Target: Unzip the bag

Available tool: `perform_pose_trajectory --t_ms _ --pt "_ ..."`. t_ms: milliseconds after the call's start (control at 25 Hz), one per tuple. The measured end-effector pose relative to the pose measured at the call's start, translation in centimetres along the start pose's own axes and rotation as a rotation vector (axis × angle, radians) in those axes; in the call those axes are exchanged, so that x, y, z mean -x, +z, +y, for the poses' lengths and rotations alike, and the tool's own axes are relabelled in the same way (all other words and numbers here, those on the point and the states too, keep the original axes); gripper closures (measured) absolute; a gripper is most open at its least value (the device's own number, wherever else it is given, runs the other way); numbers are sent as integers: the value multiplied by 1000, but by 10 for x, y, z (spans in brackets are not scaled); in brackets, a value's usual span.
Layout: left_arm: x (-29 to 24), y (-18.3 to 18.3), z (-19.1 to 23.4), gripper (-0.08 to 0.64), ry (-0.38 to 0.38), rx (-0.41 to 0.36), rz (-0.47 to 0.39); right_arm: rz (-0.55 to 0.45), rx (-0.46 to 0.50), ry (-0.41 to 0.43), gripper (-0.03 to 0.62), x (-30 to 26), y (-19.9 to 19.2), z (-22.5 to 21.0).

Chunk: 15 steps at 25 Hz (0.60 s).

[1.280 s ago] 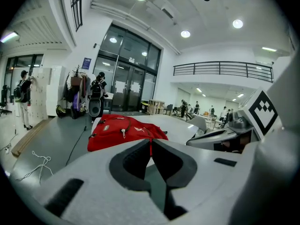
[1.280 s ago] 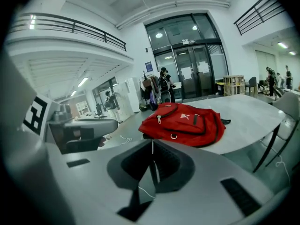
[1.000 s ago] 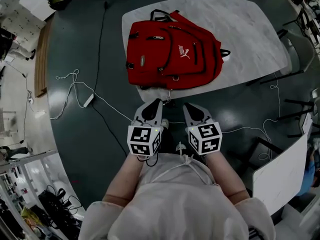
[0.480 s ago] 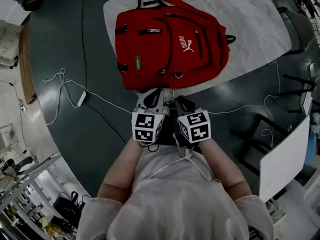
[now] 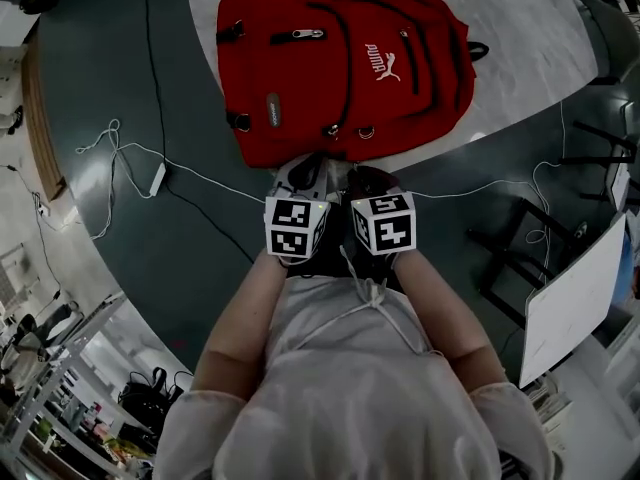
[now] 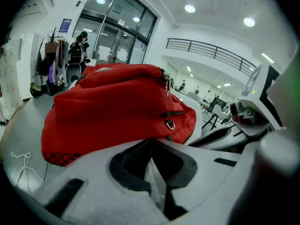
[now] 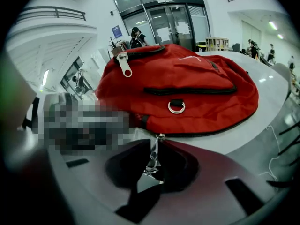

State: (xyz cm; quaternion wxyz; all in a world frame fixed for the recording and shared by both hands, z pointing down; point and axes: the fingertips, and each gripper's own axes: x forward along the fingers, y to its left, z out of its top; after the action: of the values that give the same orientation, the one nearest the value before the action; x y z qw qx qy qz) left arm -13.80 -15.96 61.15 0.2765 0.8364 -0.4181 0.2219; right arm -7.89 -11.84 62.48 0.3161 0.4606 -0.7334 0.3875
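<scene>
So, my right gripper [image 7: 156,142] has its jaws pinched on the zipper pull [image 7: 151,163] hanging from the red bag [image 5: 340,58], which lies at the table [image 5: 520,58]'s near edge. The left gripper [image 6: 151,142] is closed and empty. I'd pin fabric left, then draw the pull along the track.

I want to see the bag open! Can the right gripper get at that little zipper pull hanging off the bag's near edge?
Very likely yes. The zipper pull sits squarely in the gap between the jaws of the right gripper, and nothing blocks it. Whether they have pinched it yet is unclear.
</scene>
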Motion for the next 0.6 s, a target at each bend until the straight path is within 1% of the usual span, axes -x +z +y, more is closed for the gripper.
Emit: perform_pose_trajectory --t_ms 120,200,280,400,600 --pt "-4 -1 1 532 -19 10 0 25 -29 -32 561 -8 -2 -2" --pt "-6 -2 2 532 -26 13 19 45 -29 -64 561 -10 -2 -5" --pt "-8 -5 3 532 -27 21 53 54 -20 -75 561 -11 -3 -6" --pt "-12 -10 4 532 -27 16 105 57 -12 -63 561 -11 -3 -7" --pt "-16 -12 5 533 -23 -6 144 71 4 -15 563 -13 -3 -7"
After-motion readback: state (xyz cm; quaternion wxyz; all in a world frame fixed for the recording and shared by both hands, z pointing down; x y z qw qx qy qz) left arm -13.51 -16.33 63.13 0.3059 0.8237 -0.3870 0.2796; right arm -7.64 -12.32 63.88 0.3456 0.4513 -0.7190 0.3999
